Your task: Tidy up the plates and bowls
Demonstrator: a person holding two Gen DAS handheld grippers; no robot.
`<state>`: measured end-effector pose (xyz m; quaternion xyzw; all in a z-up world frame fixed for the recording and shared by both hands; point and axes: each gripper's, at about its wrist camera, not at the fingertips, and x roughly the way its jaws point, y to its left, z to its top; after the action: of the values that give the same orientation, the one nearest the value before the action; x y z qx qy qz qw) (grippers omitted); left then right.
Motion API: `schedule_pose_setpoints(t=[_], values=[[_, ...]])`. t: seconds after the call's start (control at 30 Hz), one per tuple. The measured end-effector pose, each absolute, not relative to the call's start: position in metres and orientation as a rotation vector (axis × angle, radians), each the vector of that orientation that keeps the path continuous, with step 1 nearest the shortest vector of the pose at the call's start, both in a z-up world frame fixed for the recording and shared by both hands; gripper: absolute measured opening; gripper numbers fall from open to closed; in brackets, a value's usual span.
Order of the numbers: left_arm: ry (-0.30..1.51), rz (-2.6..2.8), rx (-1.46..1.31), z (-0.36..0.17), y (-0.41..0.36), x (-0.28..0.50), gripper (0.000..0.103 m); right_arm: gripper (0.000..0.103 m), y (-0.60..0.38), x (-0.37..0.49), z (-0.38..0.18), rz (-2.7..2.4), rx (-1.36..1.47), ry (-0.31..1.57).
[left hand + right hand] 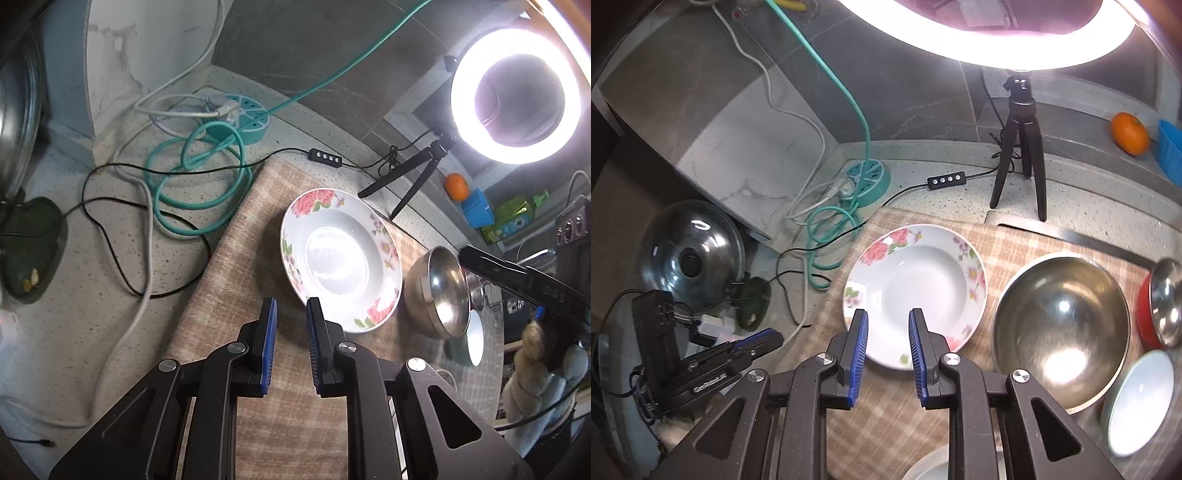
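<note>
A white plate with pink flowers (340, 258) (916, 291) lies on a checked cloth (236, 295). A large steel bowl (439, 291) (1060, 328) stands right of it. A white bowl with a pale green outside (1137, 402) and a red bowl with a steel inside (1160, 302) stand further right. My left gripper (291, 302) is open and empty, just left of the plate's near rim. My right gripper (888, 314) is open and empty, over the plate's near rim. The rim of another white dish (927, 469) shows under it.
A ring light on a black tripod (1019, 144) stands behind the plate. A teal socket hub (864, 181) with coiled cables (195, 184) lies at the back left. A glass pot lid (690, 254) leans at the left. An orange (1129, 133) and a blue container (476, 208) sit on the ledge.
</note>
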<state>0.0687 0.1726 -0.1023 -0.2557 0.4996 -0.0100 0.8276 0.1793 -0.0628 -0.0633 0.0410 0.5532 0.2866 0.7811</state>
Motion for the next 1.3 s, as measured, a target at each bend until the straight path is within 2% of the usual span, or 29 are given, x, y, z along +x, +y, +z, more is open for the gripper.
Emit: schedule_pose_setpoints(t=[0.37, 0.67, 1.3], values=[[1.109, -0.022, -0.623, -0.137, 0.169, 0.103, 0.015, 0.016, -0.055, 0.251, -0.130, 0.508, 0.074, 1.305], [1.134, -0.026, -0.658, -0.151, 0.169, 0.116, 0.015, 0.016, -0.053, 0.272, -0.161, 0.485, 0.038, 1.356], [1.169, -0.025, -0.663, -0.169, 0.163, 0.132, 0.015, 0.016, -0.043, 0.283, -0.179, 0.521, -0.047, 1.406]])
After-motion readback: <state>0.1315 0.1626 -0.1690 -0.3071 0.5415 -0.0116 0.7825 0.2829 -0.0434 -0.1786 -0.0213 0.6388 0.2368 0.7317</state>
